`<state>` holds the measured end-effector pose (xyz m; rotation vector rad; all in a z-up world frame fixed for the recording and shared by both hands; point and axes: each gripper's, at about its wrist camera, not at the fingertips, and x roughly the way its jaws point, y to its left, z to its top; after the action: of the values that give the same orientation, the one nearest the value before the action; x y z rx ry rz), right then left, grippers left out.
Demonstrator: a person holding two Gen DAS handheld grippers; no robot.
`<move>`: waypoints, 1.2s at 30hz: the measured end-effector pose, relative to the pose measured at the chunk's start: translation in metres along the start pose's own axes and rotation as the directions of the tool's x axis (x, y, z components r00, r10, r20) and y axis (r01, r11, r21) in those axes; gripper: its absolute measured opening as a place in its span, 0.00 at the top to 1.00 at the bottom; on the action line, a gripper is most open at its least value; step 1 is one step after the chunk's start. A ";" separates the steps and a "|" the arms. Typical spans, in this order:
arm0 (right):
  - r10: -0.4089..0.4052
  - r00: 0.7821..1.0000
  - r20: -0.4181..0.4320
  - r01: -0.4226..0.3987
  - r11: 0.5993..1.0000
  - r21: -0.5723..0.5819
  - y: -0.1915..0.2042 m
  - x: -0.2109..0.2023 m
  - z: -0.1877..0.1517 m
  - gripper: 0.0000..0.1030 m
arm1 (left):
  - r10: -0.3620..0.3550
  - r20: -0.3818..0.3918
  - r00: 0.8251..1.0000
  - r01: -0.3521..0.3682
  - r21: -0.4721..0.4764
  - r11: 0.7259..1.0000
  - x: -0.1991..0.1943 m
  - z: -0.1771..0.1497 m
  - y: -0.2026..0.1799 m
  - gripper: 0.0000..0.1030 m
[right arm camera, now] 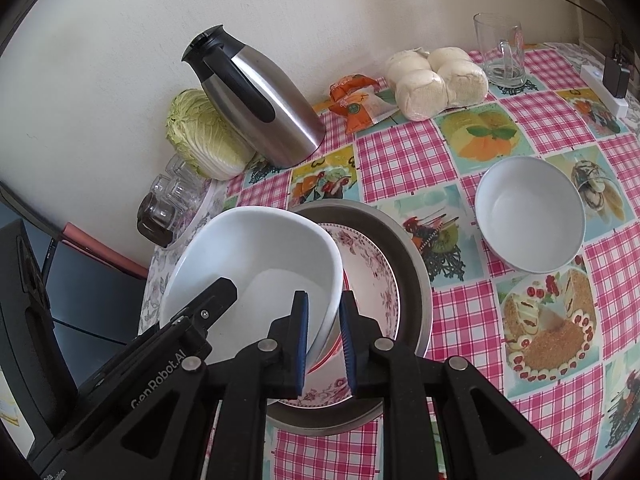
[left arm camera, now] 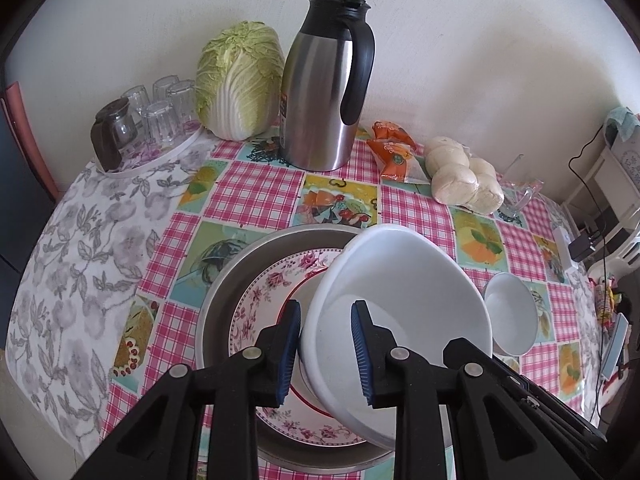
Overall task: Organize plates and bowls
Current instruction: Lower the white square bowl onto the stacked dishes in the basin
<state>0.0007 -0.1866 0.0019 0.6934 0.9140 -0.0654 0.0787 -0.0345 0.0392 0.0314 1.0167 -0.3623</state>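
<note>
A large white bowl (left arm camera: 420, 280) (right arm camera: 248, 256) leans tilted over a floral plate (left arm camera: 272, 284) (right arm camera: 372, 280), which lies in a metal basin (left arm camera: 224, 288) (right arm camera: 412, 248). My left gripper (left arm camera: 326, 344) straddles the bowl's near rim. One pad is outside and one inside, and the gap is wider than the wall, so the jaws stand open. One of its fingers (right arm camera: 216, 296) reaches into the bowl in the right wrist view. My right gripper (right arm camera: 325, 340) is shut on the bowl's opposite rim. A small white bowl (left arm camera: 512, 312) (right arm camera: 528, 216) stands alone to the right of the basin.
Along the wall stand a steel thermos jug (left arm camera: 320, 92), a cabbage (left arm camera: 240, 80), upturned glasses on a tray (left arm camera: 160, 108), orange packets (left arm camera: 392, 148) and bagged buns (left arm camera: 464, 176). A glass mug (right arm camera: 500, 52) and a power strip (right arm camera: 604, 88) sit far right.
</note>
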 end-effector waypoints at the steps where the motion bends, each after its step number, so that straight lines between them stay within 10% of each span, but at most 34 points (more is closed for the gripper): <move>1: 0.001 1.000 0.002 -0.001 1.000 0.001 0.000 0.000 0.000 0.82 | -0.001 -0.001 1.000 0.001 0.000 1.000 0.001 0.000 0.000 0.72; 36: 0.038 0.999 0.021 -0.038 0.999 0.009 -0.004 0.008 0.003 0.82 | 0.017 -0.040 0.999 -0.019 -0.038 0.999 0.016 -0.003 0.011 0.63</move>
<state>0.0069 -0.1896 -0.0047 0.7173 0.8804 -0.0434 0.0871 -0.0285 0.0222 0.0132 1.0618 -0.3265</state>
